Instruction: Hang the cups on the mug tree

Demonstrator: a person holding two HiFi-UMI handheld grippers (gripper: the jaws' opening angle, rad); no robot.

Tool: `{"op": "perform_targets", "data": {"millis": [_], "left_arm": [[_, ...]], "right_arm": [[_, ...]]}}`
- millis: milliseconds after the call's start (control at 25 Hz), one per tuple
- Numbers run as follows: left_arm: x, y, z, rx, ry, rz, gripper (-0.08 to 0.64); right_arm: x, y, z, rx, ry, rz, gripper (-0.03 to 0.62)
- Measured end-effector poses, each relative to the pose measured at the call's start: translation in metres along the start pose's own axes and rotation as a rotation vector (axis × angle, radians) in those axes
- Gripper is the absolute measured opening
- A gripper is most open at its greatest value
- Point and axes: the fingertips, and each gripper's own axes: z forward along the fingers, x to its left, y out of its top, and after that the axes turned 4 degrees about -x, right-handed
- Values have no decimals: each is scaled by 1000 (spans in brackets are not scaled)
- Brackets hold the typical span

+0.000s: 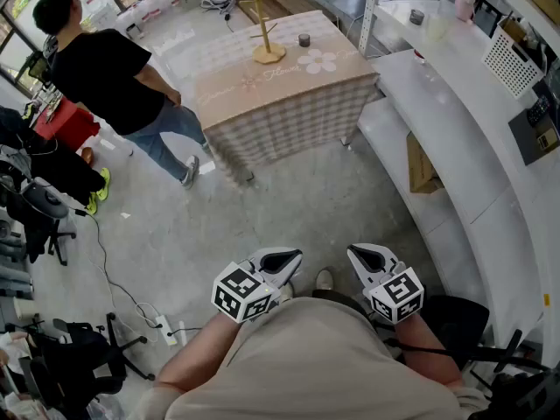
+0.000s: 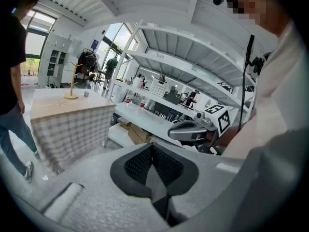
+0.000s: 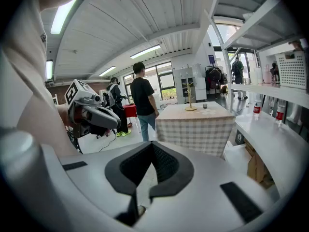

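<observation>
The pale wooden mug tree [image 1: 267, 29], bare-pegged, stands near the table's [image 1: 289, 103] far edge, with a small dark cup [image 1: 304, 39] near it. Open floor [image 1: 289, 208] separates the table from the left gripper [image 1: 282, 261] and right gripper [image 1: 366, 256], both closed and empty. A white counter [image 1: 455, 147] borders the right, and a person [image 1: 105, 77] stands to the left.

**A staged lab floor, not a home**

You are standing in a lab-like workroom; a long white counter [image 1: 455, 138] is curving along your right under metal shelving [image 2: 193, 52]; a power strip [image 1: 164, 328] is lying on the bare grey floor [image 1: 289, 217]; office chairs [image 1: 44, 208] are crowding your left; a checked-cloth table [image 1: 289, 125] is carrying a mug tree [image 1: 265, 26] mid-floor.
</observation>
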Motion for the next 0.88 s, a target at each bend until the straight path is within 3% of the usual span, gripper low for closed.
{"op": "perform_targets", "data": {"millis": [480, 680, 880], "left_arm": [[35, 45, 63, -28, 48, -24, 8], [85, 66, 79, -47, 34, -20, 8], [163, 97, 88, -67, 6, -6, 8]], "right_arm": [[-92, 8, 22, 14, 38, -2, 14], [-120, 20, 70, 26, 41, 14, 16], [-143, 46, 137, 42, 18, 27, 17]]}}
